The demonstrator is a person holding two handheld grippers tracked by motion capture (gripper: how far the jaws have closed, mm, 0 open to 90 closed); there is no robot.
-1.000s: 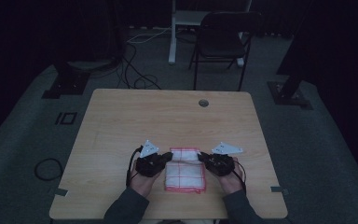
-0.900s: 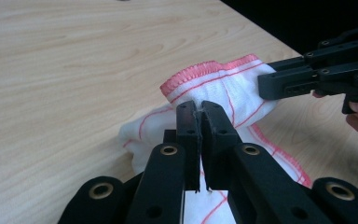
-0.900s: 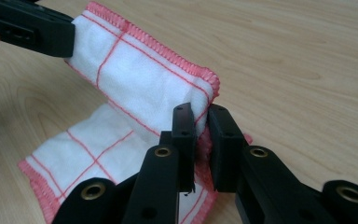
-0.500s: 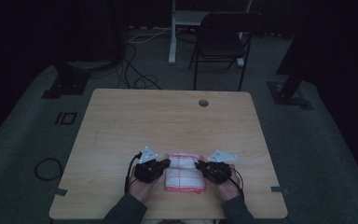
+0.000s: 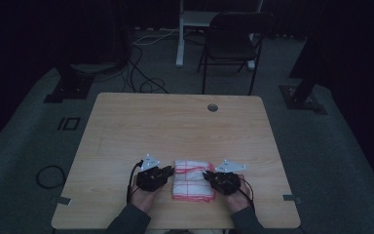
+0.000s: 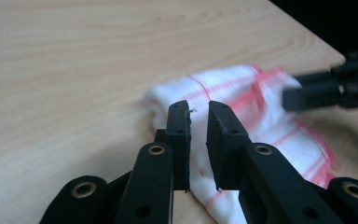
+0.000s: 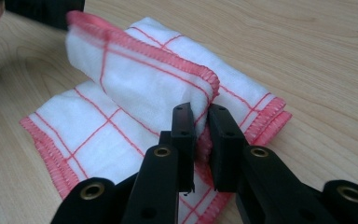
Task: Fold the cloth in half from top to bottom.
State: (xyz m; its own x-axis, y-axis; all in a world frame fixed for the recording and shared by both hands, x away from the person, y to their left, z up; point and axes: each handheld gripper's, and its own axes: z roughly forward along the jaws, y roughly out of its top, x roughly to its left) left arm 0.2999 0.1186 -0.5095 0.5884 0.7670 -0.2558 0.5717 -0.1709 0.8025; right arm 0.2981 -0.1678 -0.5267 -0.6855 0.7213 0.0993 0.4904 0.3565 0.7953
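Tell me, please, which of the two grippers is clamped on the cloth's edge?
The right gripper: it pinches the red-checked cloth's hem, while the left gripper has just been opening, pads apart.

Nothing here can be read. The cloth (image 7: 135, 88) carries a red grid and no lettering. The table (image 5: 175, 126) is bare wood.

Both forearms come in low and side by side, each hand wrapped around its tool. The left gripper (image 6: 198, 123) has just been opening its jaws — a narrow gap shows between the pads. The right gripper (image 7: 201, 128) is clamped, pads pinching a cloth (image 7: 140, 79) fold — tips pointing inward.
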